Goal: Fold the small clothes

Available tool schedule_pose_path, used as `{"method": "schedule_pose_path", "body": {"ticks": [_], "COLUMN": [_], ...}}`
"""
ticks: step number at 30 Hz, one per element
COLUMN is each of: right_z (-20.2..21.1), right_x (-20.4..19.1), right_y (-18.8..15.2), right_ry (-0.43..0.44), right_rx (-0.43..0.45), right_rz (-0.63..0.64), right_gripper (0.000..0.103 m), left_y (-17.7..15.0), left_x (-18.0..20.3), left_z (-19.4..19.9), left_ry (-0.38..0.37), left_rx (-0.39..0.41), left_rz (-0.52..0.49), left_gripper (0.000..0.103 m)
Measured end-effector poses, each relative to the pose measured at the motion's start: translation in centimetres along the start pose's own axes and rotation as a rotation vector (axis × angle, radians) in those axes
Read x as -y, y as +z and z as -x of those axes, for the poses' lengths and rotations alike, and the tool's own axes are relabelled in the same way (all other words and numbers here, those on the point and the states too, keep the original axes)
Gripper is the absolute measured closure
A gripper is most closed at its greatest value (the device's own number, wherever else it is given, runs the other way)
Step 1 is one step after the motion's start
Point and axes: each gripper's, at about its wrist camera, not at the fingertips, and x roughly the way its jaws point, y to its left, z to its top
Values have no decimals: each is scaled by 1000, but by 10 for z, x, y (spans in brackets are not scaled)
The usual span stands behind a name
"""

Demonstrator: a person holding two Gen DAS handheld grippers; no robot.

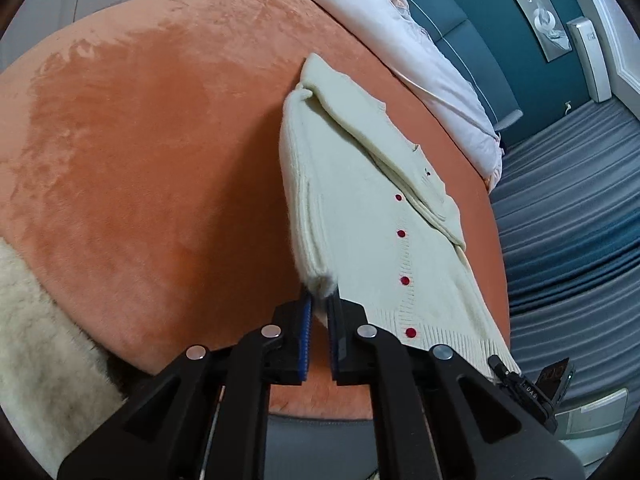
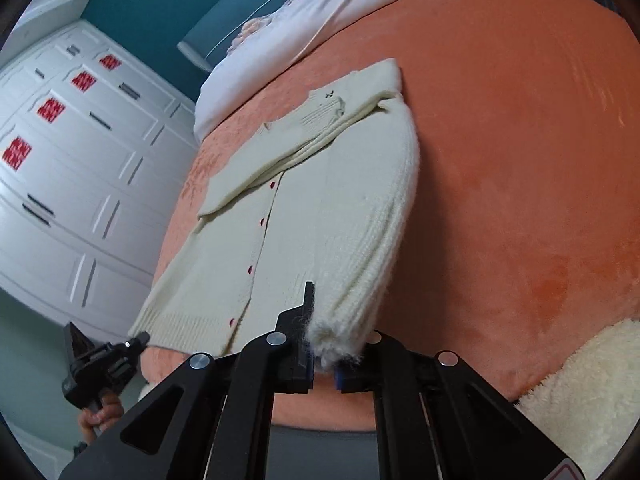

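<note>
On the orange bed cover (image 1: 140,140), near its edge beside the white wardrobe (image 2: 80,160), a cream cardigan (image 1: 360,208) with red buttons (image 1: 401,234) is laid, one sleeve folded across its chest. The other sleeve's fuzzy cuff (image 2: 332,340) is pinched between the jaws of the right gripper (image 2: 322,364). The cardigan's hem is seen clamped by the left gripper (image 2: 138,340).

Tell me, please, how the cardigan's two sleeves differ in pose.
The folded sleeve lies diagonally across the chest, free. The straight sleeve runs along the side of the cardigan, its cuff pinched in the left tongs. Both are cream knit.
</note>
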Motion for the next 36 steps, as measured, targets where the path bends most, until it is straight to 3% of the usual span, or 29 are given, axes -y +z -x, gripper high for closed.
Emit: {"method": "schedule_pose_path", "body": {"ticks": [5, 9, 13, 14, 16, 17, 20, 23, 24, 25, 26, 27, 31, 36], "right_z": [26, 17, -8, -11, -14, -15, -22, -30, -31, -31, -28, -23, 14, 66], "right_x": [-5, 12, 29, 29, 31, 35, 46, 48, 47, 46, 42, 35, 9, 4], "right_y": [-43, -74, -80, -82, -83, -86, -85, -83, -81, -80, -78, -77, -75, -90], "right_ry": [-73, -109, -112, -116, -123, -124, -123, -120, -113, -108, -90, -63, 22, 120], "right_rx": [-110, -173, -193, -199, -208, -213, -252, -270, -269, -265, -246, -228, -181, -299], "right_rz": [189, 170, 39, 27, 10, -2, -51, -74, -71, -62, -48, -22, 148, 306], "right_gripper": [96, 96, 96, 95, 94, 94, 89, 89, 89, 93, 93, 94, 95, 95], "left_y": [-48, -62, -55, -52, -46, -45, -40, -40, -41, -42, -44, -45, -49, -81], "left_x": [-21, -43, -63, -63, -60, -59, -62, -61, -59, -58, -57, -58, -35, -3], "left_z": [30, 14, -17, -21, -30, -33, -49, -55, -54, -51, -47, -42, -2, 54], "left_ry": [19, 17, 41, 63, 128, 167, 200, 231, 255, 277, 253, 195, 129, 67], "left_rx": [-83, -107, -129, -124, -112, -104, -132, -140, -144, -146, -149, -168, -137, -206], "left_rz": [-20, 63, 222, 225, 203, 195, 187, 188, 167, 142, 120, 110, 24, -88], "left_gripper": [97, 92, 59, 53, 28, 27, 27, 37, 48, 69, 88, 95, 96, 96]}}
